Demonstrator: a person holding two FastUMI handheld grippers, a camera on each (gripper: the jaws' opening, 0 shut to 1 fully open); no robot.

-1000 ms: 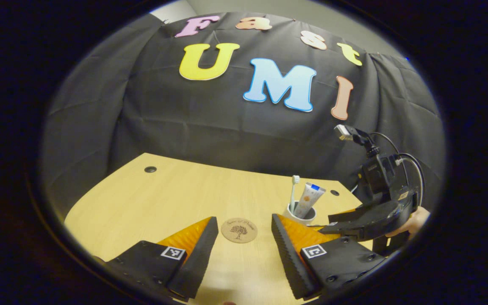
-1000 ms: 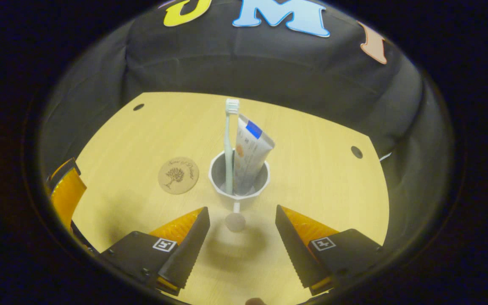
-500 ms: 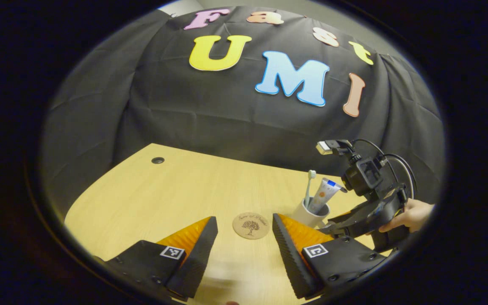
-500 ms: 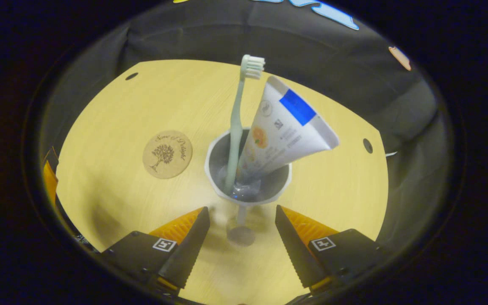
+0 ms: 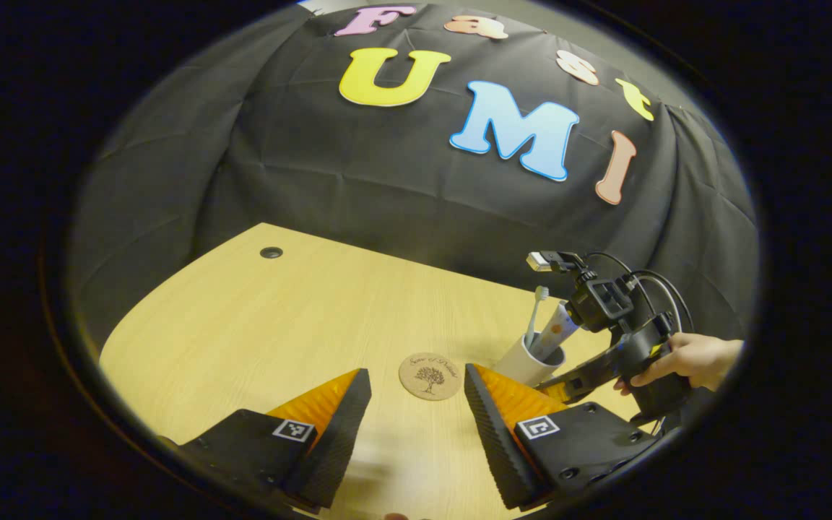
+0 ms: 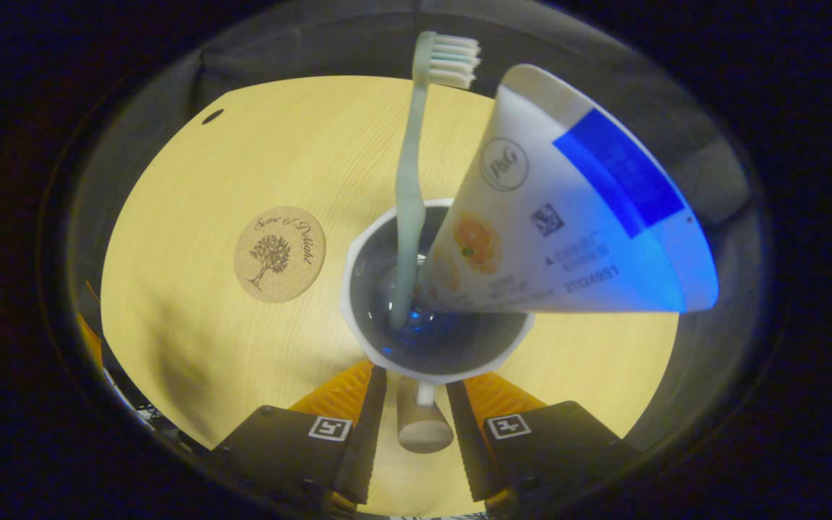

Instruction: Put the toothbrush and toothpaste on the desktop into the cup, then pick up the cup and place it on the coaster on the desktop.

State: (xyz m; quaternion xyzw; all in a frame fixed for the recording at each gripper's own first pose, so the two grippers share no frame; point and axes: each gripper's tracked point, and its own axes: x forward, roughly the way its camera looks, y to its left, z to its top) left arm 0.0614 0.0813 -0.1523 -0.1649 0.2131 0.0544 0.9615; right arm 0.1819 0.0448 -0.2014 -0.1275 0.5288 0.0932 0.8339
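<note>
Where right tool pinches cup handle

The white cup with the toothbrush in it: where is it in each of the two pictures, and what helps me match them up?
Left gripper view: the cup stands low and right of centre, just right of the round coaster, in front of the other gripper.
Right gripper view: the cup sits at lower centre, close to the camera, its handle between the jaws.
Shared landmark: the coaster, lying on the desk just left of the cup in both views.
</note>
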